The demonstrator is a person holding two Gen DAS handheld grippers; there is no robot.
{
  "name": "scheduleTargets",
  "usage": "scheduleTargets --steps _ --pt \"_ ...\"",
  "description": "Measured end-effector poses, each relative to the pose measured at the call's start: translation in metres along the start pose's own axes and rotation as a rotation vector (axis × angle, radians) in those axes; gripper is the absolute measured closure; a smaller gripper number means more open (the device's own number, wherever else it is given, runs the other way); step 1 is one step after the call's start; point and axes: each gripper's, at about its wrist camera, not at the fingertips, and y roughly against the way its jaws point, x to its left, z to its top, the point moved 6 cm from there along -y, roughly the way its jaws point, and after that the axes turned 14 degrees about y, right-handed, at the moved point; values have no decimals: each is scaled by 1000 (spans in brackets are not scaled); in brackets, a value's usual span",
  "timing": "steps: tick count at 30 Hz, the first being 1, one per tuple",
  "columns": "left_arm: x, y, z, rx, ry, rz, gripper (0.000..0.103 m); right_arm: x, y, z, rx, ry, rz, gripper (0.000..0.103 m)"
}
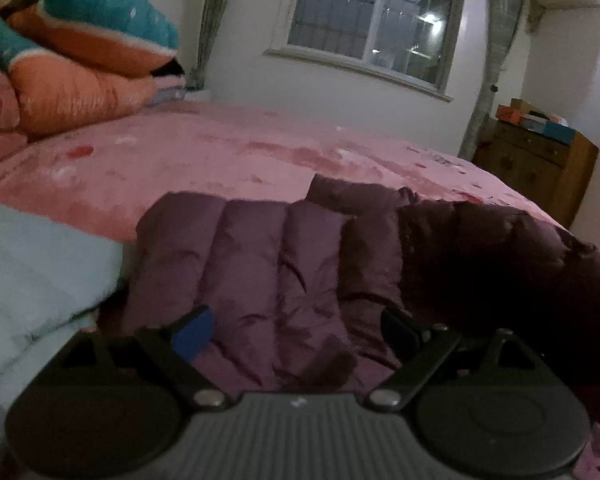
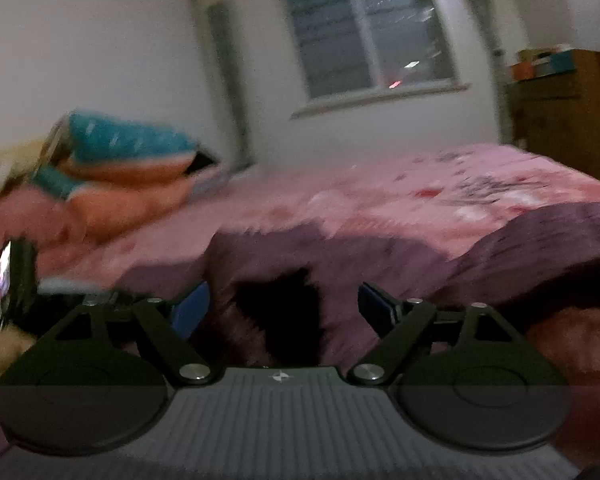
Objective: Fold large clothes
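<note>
A purple quilted down jacket (image 1: 284, 264) lies spread on the pink bed, its darker part (image 1: 500, 264) reaching to the right. My left gripper (image 1: 296, 328) hovers just over its near panels, open, with nothing pinched between the blue-padded fingers (image 1: 194, 336). In the blurred right wrist view the same purple jacket (image 2: 380, 264) lies ahead and to the right, with a dark opening (image 2: 288, 312) right in front. My right gripper (image 2: 284, 308) stands open above it, and no cloth is caught between its fingers.
The pink bedspread (image 1: 220, 160) stretches away to the wall with the window (image 1: 376, 20). Stacked orange and teal quilts (image 1: 88, 52) sit at the left. A pale blue-grey cloth (image 1: 32, 272) lies beside the jacket. A wooden dresser (image 1: 540, 168) stands at the right.
</note>
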Motion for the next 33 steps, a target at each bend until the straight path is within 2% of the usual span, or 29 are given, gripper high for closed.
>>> scheduleTargets --steps 2,3,7,9,10,13,16,18,21,24,27,28,29,31,33 --pt "2 -4 -3 8 -8 8 12 10 -18 -7 53 40 0 21" --pt "3 -6 -4 15 -13 11 12 12 -25 -9 66 44 -7 22" --pt "8 -16 -10 54 -8 25 12 11 -45 -12 109 39 -21 39" --pt "10 -19 -11 64 -6 28 12 12 -53 -15 136 10 -10 51" --pt "11 -19 -11 68 -4 26 12 10 -60 -15 145 -9 -6 61" --pt "15 -19 -10 75 9 20 12 4 -65 1 141 -61 -41 63" --pt "20 -19 -9 77 38 18 12 -13 -60 37 76 -170 -72 66" --pt "20 -20 -10 79 45 22 12 -27 -57 62 35 -216 -98 66" --pt "19 -20 -10 81 37 31 12 -60 -71 92 43 -206 -218 66" --pt "19 -20 -10 83 42 29 12 -95 -104 91 137 -100 -384 62" --pt "20 -21 -9 84 41 28 12 -118 -130 75 201 -63 -442 59" --pt "20 -21 -9 84 41 29 12 -120 -133 72 209 -27 -489 45" --pt "20 -21 -9 83 40 30 12 -121 -131 71 208 -3 -530 22" --pt "20 -21 -9 81 37 32 12 -110 -115 71 148 -15 -528 9" --pt "20 -21 -10 79 34 34 12 -92 -108 74 101 -12 -486 8"
